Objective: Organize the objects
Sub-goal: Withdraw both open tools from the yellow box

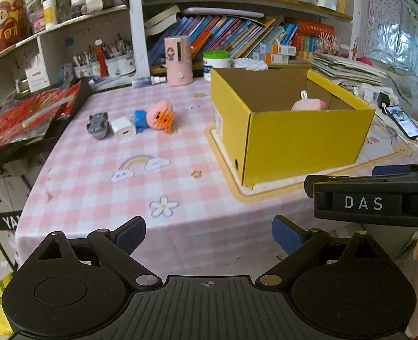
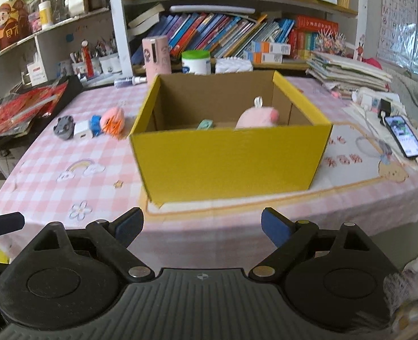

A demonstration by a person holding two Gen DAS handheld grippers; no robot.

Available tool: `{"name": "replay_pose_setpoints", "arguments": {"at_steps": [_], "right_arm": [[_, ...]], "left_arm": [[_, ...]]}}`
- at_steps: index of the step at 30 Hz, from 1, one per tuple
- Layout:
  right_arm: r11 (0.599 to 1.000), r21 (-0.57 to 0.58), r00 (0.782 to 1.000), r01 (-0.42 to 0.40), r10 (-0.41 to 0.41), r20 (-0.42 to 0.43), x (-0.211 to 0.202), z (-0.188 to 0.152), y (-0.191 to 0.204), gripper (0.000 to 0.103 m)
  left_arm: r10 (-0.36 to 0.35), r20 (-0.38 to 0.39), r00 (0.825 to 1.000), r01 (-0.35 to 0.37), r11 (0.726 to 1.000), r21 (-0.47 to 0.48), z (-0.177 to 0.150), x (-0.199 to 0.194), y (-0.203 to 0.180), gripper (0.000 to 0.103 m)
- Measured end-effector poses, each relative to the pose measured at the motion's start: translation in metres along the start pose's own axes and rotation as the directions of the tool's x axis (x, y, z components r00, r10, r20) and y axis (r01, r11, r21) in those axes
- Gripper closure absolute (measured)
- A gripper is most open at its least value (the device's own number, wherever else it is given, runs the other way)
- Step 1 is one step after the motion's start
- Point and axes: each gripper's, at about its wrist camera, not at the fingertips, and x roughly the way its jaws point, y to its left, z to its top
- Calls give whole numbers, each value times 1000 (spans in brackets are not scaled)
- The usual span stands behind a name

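Yellow box (image 2: 231, 161) holds two items; four items (image 1: 132, 121) lie outside.

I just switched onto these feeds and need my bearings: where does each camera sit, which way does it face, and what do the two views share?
Left wrist: rides the left tongs, open and empty, aimed down across the pink checked tablecloth at the small toys; the yellow box lies to the right, the right tongs intrude at the right edge.
Right wrist: rides the right tongs, open and empty, facing the yellow box head-on; a pink plush sits inside.
Shared: box, plush, toy row, bookshelf.
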Motion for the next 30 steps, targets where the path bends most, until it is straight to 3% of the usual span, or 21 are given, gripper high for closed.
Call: {"name": "replay_pose_setpoints", "arguments": {"at_steps": [15, 30], "right_arm": [[997, -41, 997, -60, 58, -49, -7, -21, 44, 12], [989, -93, 992, -117, 113, -55, 1, -17, 88, 11]], "left_arm": [[44, -19, 999, -45, 997, -57, -25, -22, 40, 6], [98, -16, 995, -99, 989, -106, -31, -28, 78, 6]]}}
